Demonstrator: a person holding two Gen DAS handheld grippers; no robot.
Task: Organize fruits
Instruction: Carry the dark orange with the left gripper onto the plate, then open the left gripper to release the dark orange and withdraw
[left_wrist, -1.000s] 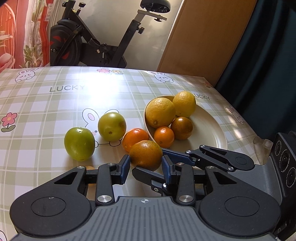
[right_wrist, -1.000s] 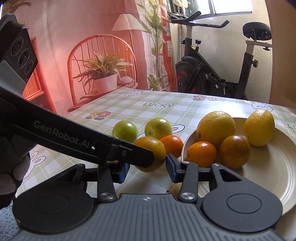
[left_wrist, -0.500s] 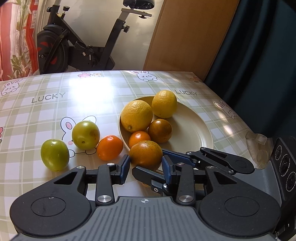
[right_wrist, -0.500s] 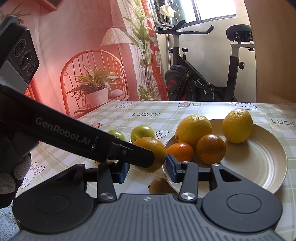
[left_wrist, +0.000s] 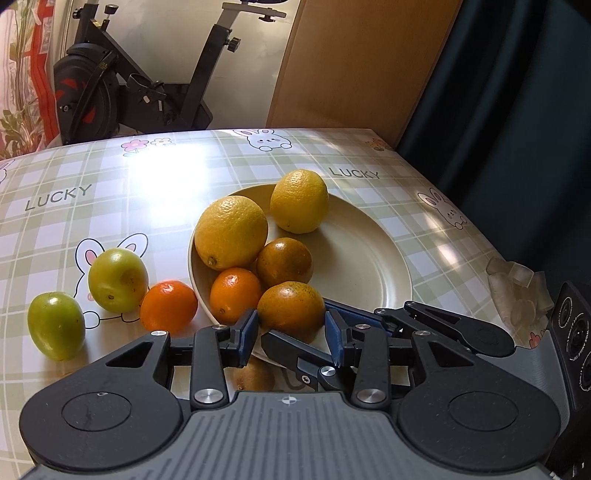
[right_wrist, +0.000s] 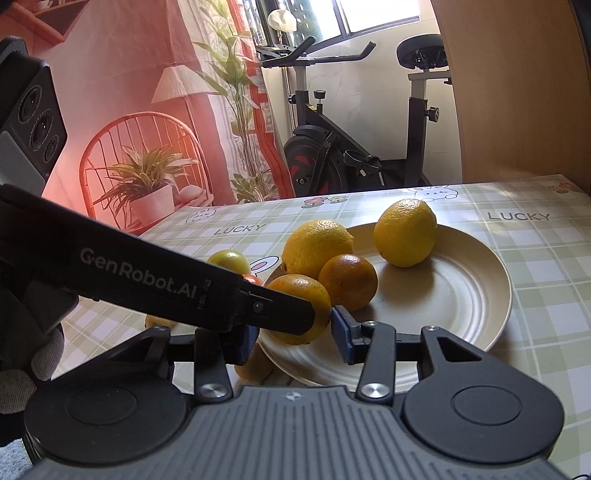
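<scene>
A greenish orange (left_wrist: 291, 308) hangs over the front rim of the cream plate (left_wrist: 369, 266). My left gripper (left_wrist: 291, 329) has its blue pads on its two sides, and its jaws are opening. My right gripper (right_wrist: 292, 338) comes in crosswise and its pads press the same orange (right_wrist: 301, 314). Its finger (left_wrist: 424, 321) passes under the fruit in the left wrist view. The plate holds two lemons (left_wrist: 231, 232) (left_wrist: 299, 201), a dark orange (left_wrist: 284, 262) and a small orange (left_wrist: 234, 295). An orange (left_wrist: 168, 310) and two green fruits (left_wrist: 118, 278) (left_wrist: 55, 325) lie on the tablecloth to the left.
A brown fruit (left_wrist: 255, 374) lies on the cloth under the grippers, beside the plate's rim. Crumpled clear plastic (left_wrist: 517, 291) sits at the table's right edge. An exercise bike (left_wrist: 129, 88) stands behind the table. A gloved hand (right_wrist: 22, 369) holds the left gripper.
Both grippers have carried the orange to the right, from above the cloth to above the plate's front rim. The loose fruits on the cloth now lie further left in the left wrist view.
</scene>
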